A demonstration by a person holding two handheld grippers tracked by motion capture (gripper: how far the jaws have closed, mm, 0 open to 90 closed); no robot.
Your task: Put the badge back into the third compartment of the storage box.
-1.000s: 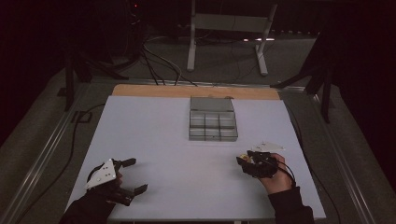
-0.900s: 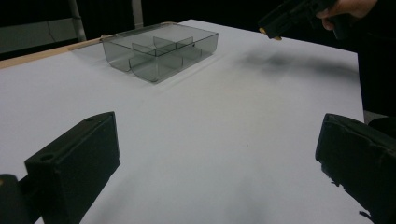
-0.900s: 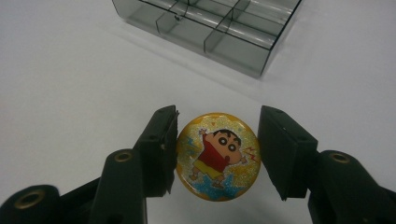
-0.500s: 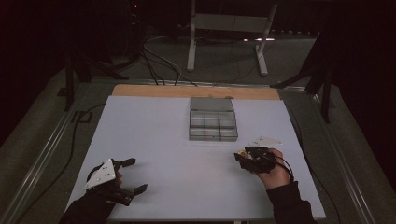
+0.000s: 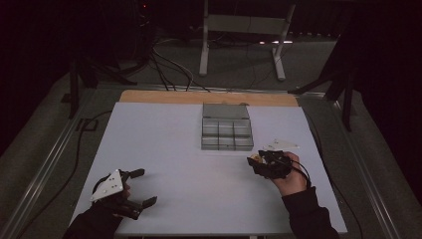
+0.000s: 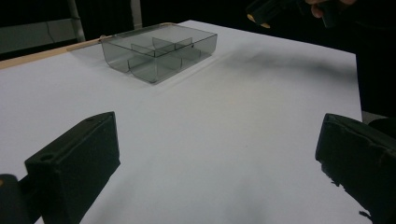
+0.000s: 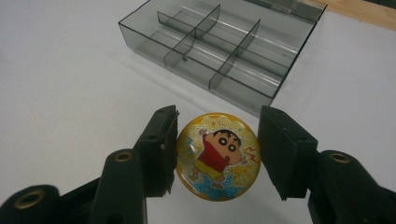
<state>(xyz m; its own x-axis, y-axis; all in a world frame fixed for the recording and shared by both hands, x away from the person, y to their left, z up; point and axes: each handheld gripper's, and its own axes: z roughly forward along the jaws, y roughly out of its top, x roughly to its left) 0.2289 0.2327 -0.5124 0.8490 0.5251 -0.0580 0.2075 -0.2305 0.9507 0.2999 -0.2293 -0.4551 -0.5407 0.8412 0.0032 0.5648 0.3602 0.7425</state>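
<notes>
A round yellow badge with a cartoon boy in a red shirt sits between the pads of my right gripper, which is shut on it just above the white table. In the high view that gripper is at the right, in front of the tray. The tray is a grey clear plastic box with several empty compartments; in the high view it stands at the table's middle back. My left gripper rests near the front left corner. Its jaws are wide open with nothing between them.
A white sheet covers the table, with a wooden strip along its far edge. Cables and a metal stand are on the floor beyond. The left gripper view shows the tray far ahead.
My right gripper has shifted slightly up the table toward the tray, still holding the badge. The left gripper has stayed where it was.
</notes>
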